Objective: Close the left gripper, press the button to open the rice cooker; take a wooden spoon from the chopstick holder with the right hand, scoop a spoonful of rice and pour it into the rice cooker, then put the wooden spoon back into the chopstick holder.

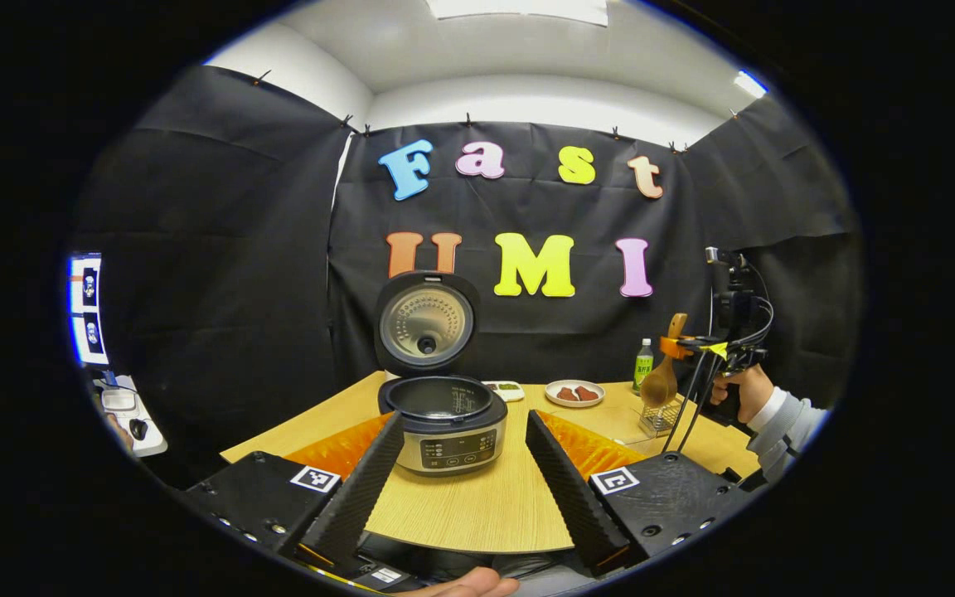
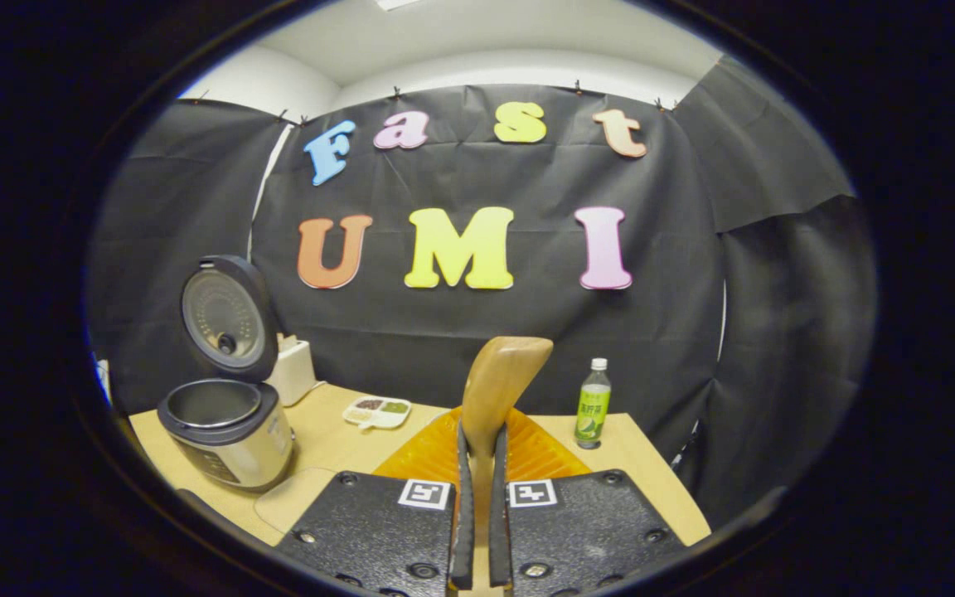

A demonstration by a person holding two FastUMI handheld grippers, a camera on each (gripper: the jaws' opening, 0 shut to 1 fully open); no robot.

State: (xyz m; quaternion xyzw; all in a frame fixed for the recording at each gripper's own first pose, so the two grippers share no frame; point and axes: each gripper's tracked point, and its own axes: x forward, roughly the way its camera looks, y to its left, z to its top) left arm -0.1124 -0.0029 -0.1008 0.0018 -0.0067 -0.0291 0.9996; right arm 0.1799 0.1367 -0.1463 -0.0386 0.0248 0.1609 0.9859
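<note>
The rice cooker point(image 1: 444, 427) stands on the wooden table with its lid point(image 1: 426, 322) swung up and the pot inside showing. My left gripper point(image 1: 464, 419) is open just in front of it, one finger on each side. Far right, my right gripper point(image 1: 697, 348) is shut on the handle of the wooden spoon point(image 1: 661, 380). The spoon hangs bowl-down right at the top of the wire chopstick holder point(image 1: 658, 417). In the right gripper view the spoon handle point(image 2: 498, 385) rises from between my shut right gripper point(image 2: 481, 439). The open cooker point(image 2: 225, 431) sits to the left.
A plate point(image 1: 574, 393) with red-brown pieces, a small divided dish point(image 1: 504, 388) and a green bottle point(image 1: 642, 365) stand behind the cooker. A white box point(image 2: 293, 371) sits by the wall. A hand in a grey sleeve point(image 1: 780, 414) holds the right gripper.
</note>
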